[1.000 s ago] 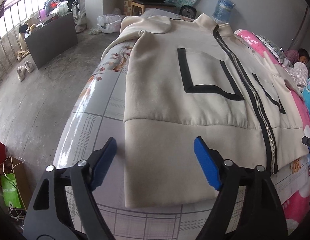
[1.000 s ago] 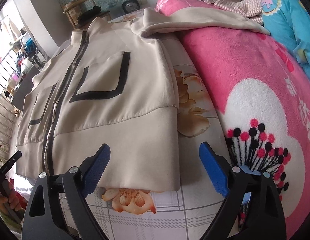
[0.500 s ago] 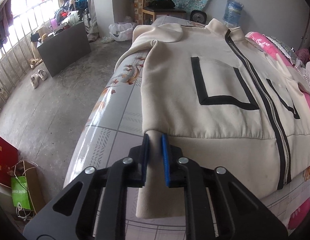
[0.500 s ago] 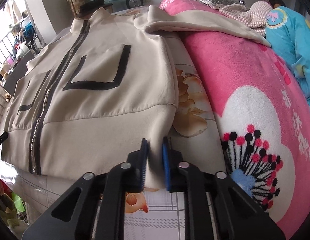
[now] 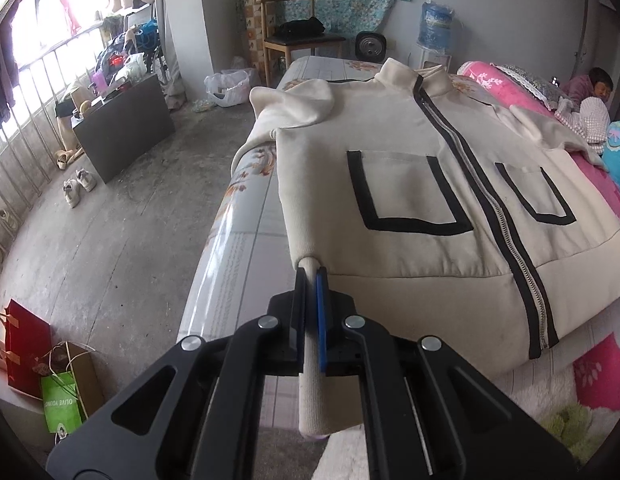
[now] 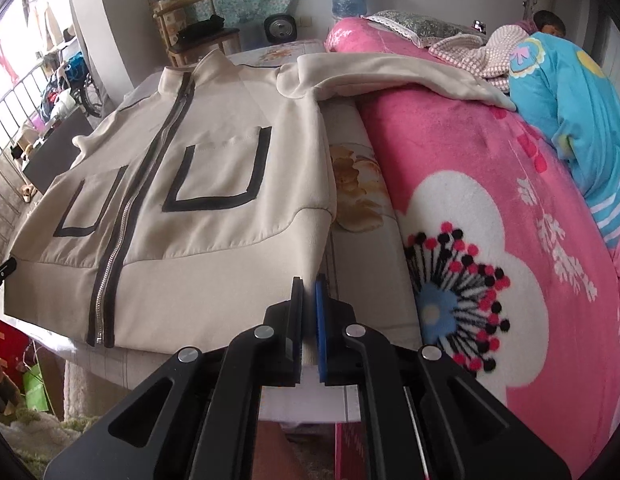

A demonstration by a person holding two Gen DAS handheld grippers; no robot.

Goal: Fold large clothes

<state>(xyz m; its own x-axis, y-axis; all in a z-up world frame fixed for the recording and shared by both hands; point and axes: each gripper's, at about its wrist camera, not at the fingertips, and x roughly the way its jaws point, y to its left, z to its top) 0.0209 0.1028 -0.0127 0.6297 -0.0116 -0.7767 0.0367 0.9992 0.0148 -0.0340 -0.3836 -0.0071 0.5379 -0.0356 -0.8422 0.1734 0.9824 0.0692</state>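
On the bed (image 5: pixel 245 240), both tools (image 5: pixel 311 280) (image 6: pixel 308 288) clench jacket (image 5: pixel 410 184) corners; only the right view shows the floral blanket (image 6: pixel 490 184).

Off the bed's (image 5: pixel 245 216) left edge, bare floor (image 5: pixel 121 220) is lying open as far as the dark cabinet (image 5: pixel 125 120). Bags (image 5: pixel 61 392) are crowding the near left corner. Along the right edge, a pink blanket (image 6: pixel 490 184) is rising as a barrier, with a person (image 6: pixel 570 92) lying beyond.
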